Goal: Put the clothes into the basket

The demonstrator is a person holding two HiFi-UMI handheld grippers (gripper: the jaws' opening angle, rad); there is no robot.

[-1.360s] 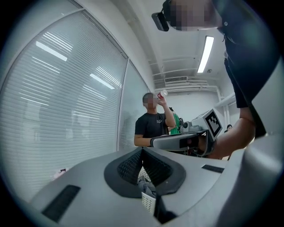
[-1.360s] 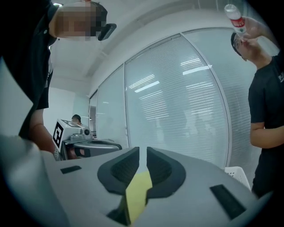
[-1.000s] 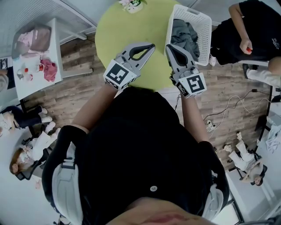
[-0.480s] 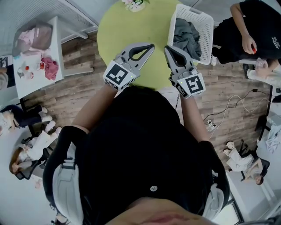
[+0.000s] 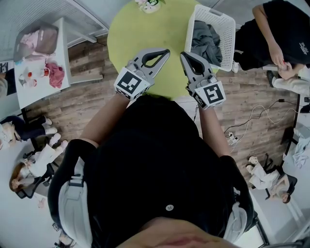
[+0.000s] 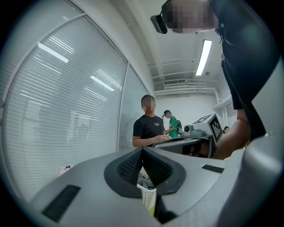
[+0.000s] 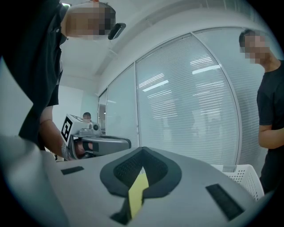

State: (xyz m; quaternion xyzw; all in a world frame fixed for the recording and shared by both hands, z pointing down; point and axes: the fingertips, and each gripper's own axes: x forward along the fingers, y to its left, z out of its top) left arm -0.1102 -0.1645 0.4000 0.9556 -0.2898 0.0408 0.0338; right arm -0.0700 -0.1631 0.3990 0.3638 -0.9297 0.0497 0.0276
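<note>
- The round green table (image 5: 145,34) lies just under and ahead of both sets of jaws. What shows of it is bare of garments.
- The white basket (image 5: 213,14) stands on the table's edge, just beyond the tips of the right gripper (image 5: 183,54) and off to their outer side.
- Dark grey clothes (image 5: 206,41) lie bunched inside the basket, below its rim.
- A small bunch of flowers (image 5: 147,4) sits at the table's far edge, well ahead of the jaws.
- Judged from this, the loading looks done or nearly so. Nothing is being carried, and no loose garment shows within reach of the jaws.
- A side table (image 5: 36,89) well off to the outer side of the left gripper (image 5: 166,50) bears pink things. I cannot tell whether any of them is clothing.
- Left gripper: the jaws meet at their tips with nothing between the pads. It touches neither table nor basket, and its own view looks through the slot below the tips onto the basket and grey cloth.
- Right gripper: the jaws are closed tip to tip and empty. It is held level above the table, and only green tabletop shows through its slot.
</note>
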